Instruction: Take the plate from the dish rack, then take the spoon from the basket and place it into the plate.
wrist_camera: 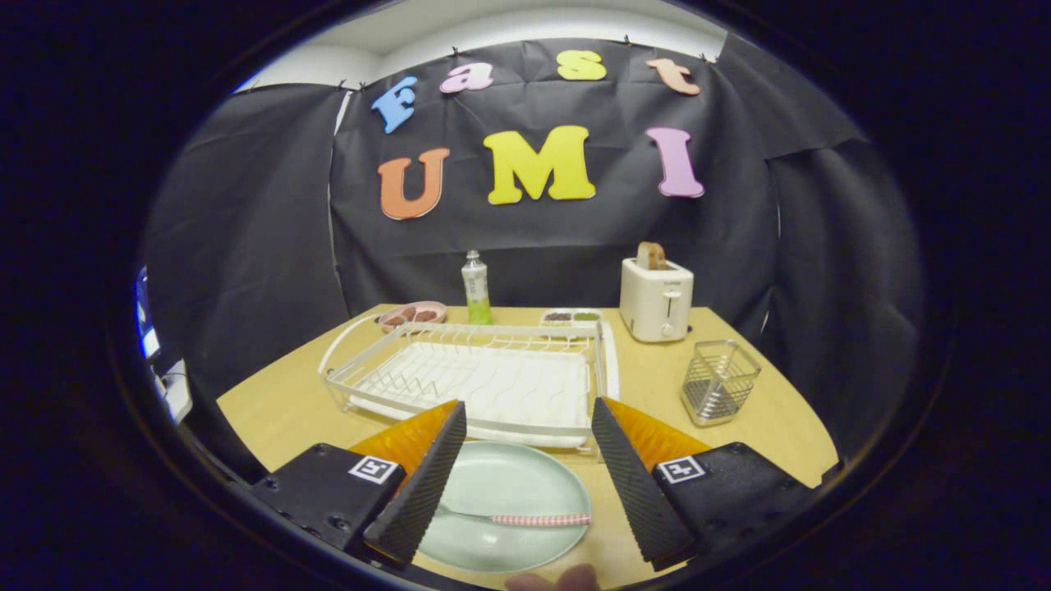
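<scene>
— While the fingers (431,484) stand wide apart, what lies between them?

— The plate (501,484), pale green, flat on the table (739,435). The gripper (525,484) is open and holds nothing; neither finger presses on anything.

— And the spoon?

— The spoon (525,519) lies across the plate, close in between the fingers. Its handle has a pink checked pattern and points toward the right finger; the bowl end runs toward the left finger, whose tip partly hides it.

— Where's the rack?

— The rack (484,382), white wire over a white tray, sits just beyond the fingertips. Whether it touches the plate's far edge I cannot tell. No dishes stand in it.

— The basket?

— The basket (718,382), a clear-walled wire one, stands beyond the right finger and off to the right of the rack, apart from it.

— Anything further out?

— Past the rack, a pink dish (413,314) with something brown in it, a bottle (475,287) with green liquid, and a small tray (571,317) with two fillings. To the right of those, a white toaster (655,300) with a slice of bread (651,255) standing out of it.

— Anything nearer than the plate?

— Fingertips of a hand (554,580), just behind the plate.
</scene>
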A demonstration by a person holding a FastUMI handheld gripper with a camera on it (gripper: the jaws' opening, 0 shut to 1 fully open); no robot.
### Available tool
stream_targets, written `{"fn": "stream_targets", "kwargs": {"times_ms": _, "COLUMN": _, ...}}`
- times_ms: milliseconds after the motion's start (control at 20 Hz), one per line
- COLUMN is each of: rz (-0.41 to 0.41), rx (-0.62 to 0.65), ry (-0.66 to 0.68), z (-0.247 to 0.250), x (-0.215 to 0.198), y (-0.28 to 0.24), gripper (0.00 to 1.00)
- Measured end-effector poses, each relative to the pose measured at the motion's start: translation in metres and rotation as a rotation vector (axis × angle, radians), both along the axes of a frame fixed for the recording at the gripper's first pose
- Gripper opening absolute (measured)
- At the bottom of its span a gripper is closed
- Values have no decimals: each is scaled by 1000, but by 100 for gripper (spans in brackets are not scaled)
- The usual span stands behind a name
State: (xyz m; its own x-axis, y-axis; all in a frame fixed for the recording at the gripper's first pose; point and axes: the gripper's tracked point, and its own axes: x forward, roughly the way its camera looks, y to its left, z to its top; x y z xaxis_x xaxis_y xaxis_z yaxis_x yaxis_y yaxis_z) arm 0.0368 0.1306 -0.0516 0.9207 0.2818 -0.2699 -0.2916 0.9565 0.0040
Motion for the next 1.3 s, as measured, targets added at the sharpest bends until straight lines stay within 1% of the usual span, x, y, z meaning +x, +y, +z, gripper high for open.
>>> {"fn": "stream_targets", "kwargs": {"times_ms": 100, "rz": -43, "rx": -12, "ry": -85, "z": 17, "x": -7, "y": -12, "gripper": 99}}
{"fn": "stream_targets", "kwargs": {"times_ms": 250, "rz": -82, "rx": -13, "ry": -177, "z": 34, "x": -26, "y": -29, "gripper": 99}}
{"fn": "stream_targets", "kwargs": {"times_ms": 450, "rz": -152, "rx": 13, "ry": -272, "z": 39, "x": -52, "y": -62, "gripper": 99}}
{"fn": "stream_targets", "kwargs": {"times_ms": 500, "rz": -153, "rx": 26, "ry": -290, "z": 38, "x": -59, "y": -67, "gripper": 99}}
{"fn": "stream_targets", "kwargs": {"times_ms": 600, "rz": -123, "rx": 40, "ry": -297, "z": 28, "x": -69, "y": -73, "gripper": 100}}
{"fn": "stream_targets", "kwargs": {"times_ms": 750, "rz": -137, "rx": 29, "ry": -300, "z": 17, "x": -78, "y": -92, "gripper": 100}}
{"fn": "stream_targets", "kwargs": {"times_ms": 900, "rz": -140, "rx": 35, "ry": -333, "z": 21, "x": -87, "y": -106, "gripper": 100}}
{"fn": "stream_targets", "kwargs": {"times_ms": 1050, "rz": -131, "rx": 28, "ry": -336, "z": 23, "x": -91, "y": -116, "gripper": 100}}
{"fn": "stream_targets", "kwargs": {"times_ms": 1150, "rz": -154, "rx": 44, "ry": -358, "z": 28, "x": -91, "y": -129, "gripper": 100}}
{"fn": "stream_targets", "kwargs": {"times_ms": 1300, "rz": -178, "rx": 81, "ry": -335, "z": 23, "x": -88, "y": -135, "gripper": 100}}
